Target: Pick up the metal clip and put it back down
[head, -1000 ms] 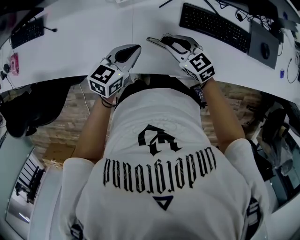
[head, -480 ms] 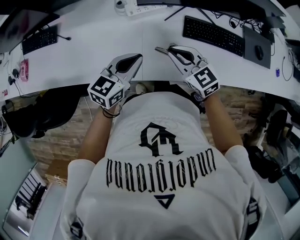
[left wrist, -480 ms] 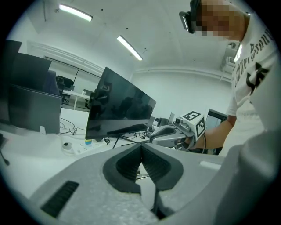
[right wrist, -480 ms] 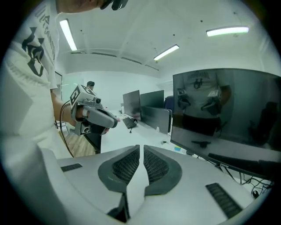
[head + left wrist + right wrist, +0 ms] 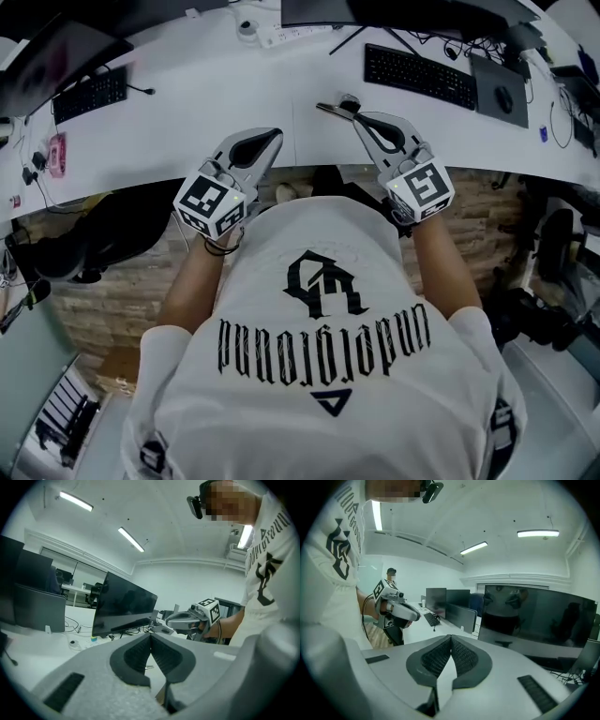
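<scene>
Right claw (image 5: pixel 323 107) nudged rightward, closed.

Head view: steeply down from above the person, onto the near bench (image 5: pixel 187 103) edge. Left gripper (image 5: pixel 267 138) view sits close behind its own jaws, tilted up, facing rightward. Right gripper (image 5: pixel 361 114) view mirrors it. Each shows the other gripper; all show bench and monitors (image 5: pixel 124 604).
</scene>
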### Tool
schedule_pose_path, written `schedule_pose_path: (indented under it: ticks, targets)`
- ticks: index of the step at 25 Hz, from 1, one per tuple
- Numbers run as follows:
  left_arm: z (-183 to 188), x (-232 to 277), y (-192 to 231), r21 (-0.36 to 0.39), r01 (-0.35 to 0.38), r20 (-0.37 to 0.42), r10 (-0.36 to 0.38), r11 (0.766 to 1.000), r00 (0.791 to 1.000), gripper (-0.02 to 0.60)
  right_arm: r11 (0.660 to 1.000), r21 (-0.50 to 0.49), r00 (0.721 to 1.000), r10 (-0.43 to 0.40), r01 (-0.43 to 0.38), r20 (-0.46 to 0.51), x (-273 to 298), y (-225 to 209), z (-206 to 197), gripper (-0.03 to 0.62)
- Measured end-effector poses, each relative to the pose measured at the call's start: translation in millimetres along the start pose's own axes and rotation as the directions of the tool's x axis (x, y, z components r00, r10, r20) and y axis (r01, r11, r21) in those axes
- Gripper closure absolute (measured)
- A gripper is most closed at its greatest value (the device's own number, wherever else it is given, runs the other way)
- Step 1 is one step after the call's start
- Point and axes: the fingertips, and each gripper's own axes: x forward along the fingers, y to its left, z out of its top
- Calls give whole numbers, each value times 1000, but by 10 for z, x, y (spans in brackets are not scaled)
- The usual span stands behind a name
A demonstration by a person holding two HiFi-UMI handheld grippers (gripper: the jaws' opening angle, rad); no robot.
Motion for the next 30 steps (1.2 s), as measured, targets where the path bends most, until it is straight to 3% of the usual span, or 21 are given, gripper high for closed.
schedule_pose_path:
  ticks: [8, 19, 30]
  targets:
    - [71, -157, -345, 15, 43, 35, -44, 999, 998, 569, 1000, 0, 999, -26, 26, -23, -358, 269, 31, 579]
    - [-5, -26, -1005, 58, -17, 38, 14, 998, 999, 569, 999, -33, 1000, -2, 3, 23, -1082, 301, -26, 580]
    - [-154, 237, -2079, 65, -80, 58, 76, 995, 995, 569, 998, -22, 998, 54, -54, 43, -2210, 300, -513, 580]
